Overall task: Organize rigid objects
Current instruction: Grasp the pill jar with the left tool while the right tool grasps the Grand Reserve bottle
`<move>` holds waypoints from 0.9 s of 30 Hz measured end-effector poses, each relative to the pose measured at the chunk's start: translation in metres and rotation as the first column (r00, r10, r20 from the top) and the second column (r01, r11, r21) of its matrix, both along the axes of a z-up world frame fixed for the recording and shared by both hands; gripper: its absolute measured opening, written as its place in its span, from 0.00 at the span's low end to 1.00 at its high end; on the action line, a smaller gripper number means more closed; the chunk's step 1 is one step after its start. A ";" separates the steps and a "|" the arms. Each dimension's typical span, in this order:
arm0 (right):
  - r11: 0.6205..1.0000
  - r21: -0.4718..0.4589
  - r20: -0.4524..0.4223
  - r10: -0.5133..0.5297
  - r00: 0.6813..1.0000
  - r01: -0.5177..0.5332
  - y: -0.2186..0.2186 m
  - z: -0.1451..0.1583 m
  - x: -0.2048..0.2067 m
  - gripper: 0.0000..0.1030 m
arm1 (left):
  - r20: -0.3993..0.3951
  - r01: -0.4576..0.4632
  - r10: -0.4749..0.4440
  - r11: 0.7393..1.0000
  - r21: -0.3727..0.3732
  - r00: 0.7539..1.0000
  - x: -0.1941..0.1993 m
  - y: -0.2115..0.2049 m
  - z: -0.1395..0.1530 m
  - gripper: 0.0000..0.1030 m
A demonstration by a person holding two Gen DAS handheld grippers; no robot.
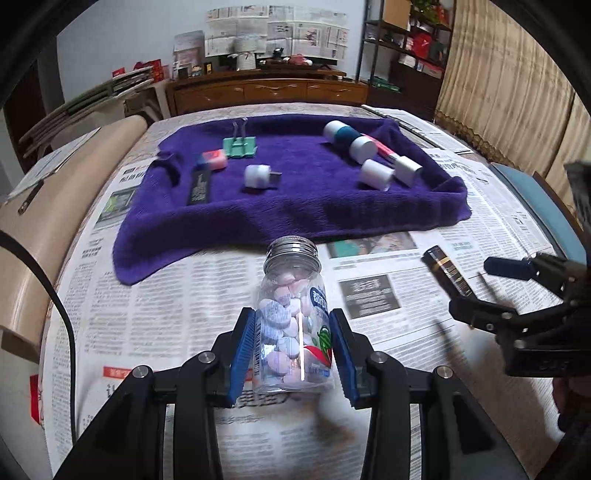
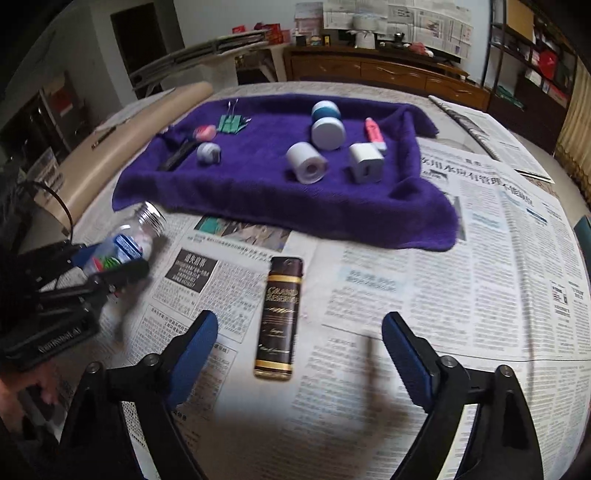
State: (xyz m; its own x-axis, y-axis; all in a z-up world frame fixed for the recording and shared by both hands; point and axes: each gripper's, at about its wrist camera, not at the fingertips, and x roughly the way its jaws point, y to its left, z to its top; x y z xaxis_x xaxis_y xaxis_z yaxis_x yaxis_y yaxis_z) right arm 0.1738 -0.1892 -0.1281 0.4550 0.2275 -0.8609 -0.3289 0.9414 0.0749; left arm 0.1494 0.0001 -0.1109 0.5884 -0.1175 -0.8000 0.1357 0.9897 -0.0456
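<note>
Newspaper sheets (image 1: 207,295) covering table. Rolled beige mat (image 1: 55,206) along left edge. Beyond far edge: wooden sideboard (image 1: 266,92), newspapers taped to wall (image 1: 277,33), metal shelving (image 1: 406,48) at far right, bamboo blind (image 1: 498,92) beside it.

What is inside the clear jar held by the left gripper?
The jar holds pastel tablets or candies, pink, lilac and white. Its label, the silver lid and the left gripper hide part of them.

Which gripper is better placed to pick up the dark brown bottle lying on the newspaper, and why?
Right. The right gripper has open jaws either side of the dark brown bottle. The left gripper is already shut on the candy jar.
</note>
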 end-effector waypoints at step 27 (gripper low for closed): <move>0.998 -0.016 0.085 -0.066 0.994 0.068 0.017 -0.007 -0.010 0.23 | 0.000 -0.016 0.017 0.997 -0.076 1.000 -0.006 0.023 0.001 0.38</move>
